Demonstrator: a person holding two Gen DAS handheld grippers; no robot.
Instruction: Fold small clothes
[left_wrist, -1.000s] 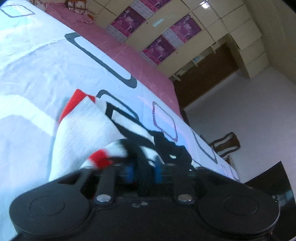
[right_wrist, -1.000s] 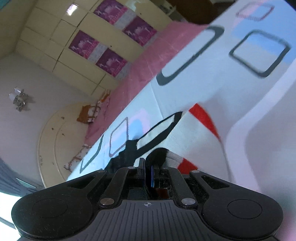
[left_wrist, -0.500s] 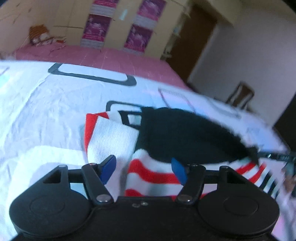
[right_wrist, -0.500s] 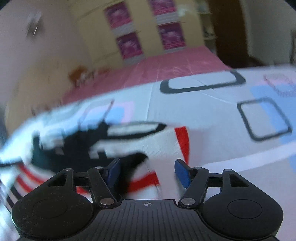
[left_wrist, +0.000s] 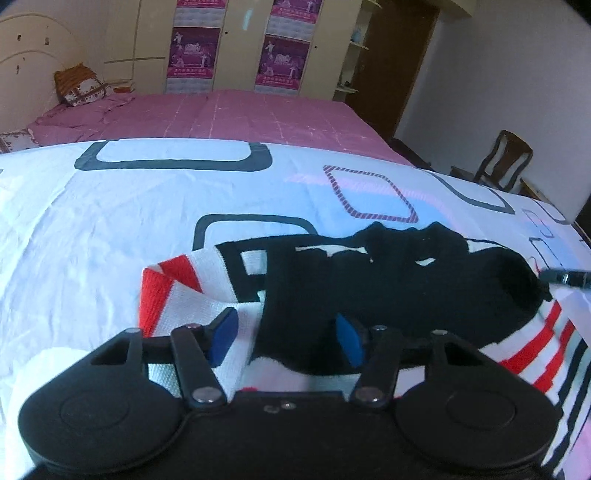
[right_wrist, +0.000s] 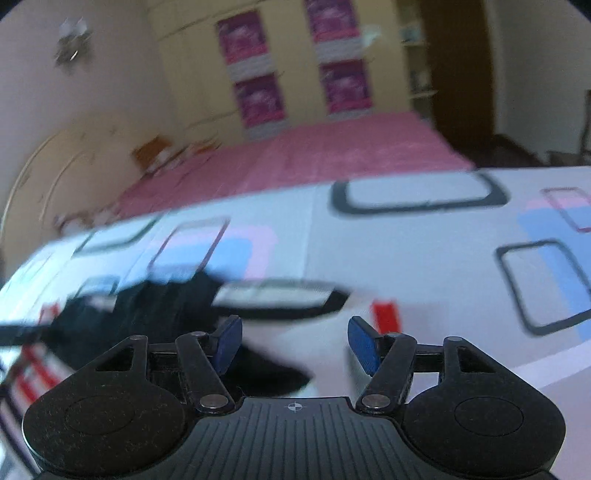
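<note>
Two pairs of tongs hang over the bed (left_wrist: 110, 206), and neither grips anything. The left tongs (left_wrist: 286, 341) stand apart with the blue pads clear of the cloth; their jaws have just been closing a little, with the folded edge of the small sweater (left_wrist: 399, 280) lying under the gap rather than pinched in it. The right tongs (right_wrist: 294, 345) are likewise spread, with only blurred cloth beneath them.

The sweater, black over red, white and black stripes, lies on the patterned sheet (left_wrist: 155, 192) near the bed's near edge, its black part laid across the striped body and a red-and-white sleeve (left_wrist: 173, 291) doubled beside it. It seems laid so to leave the fold resting by its own weight, freeing both tongs for a fresh grip on the next edge.
</note>
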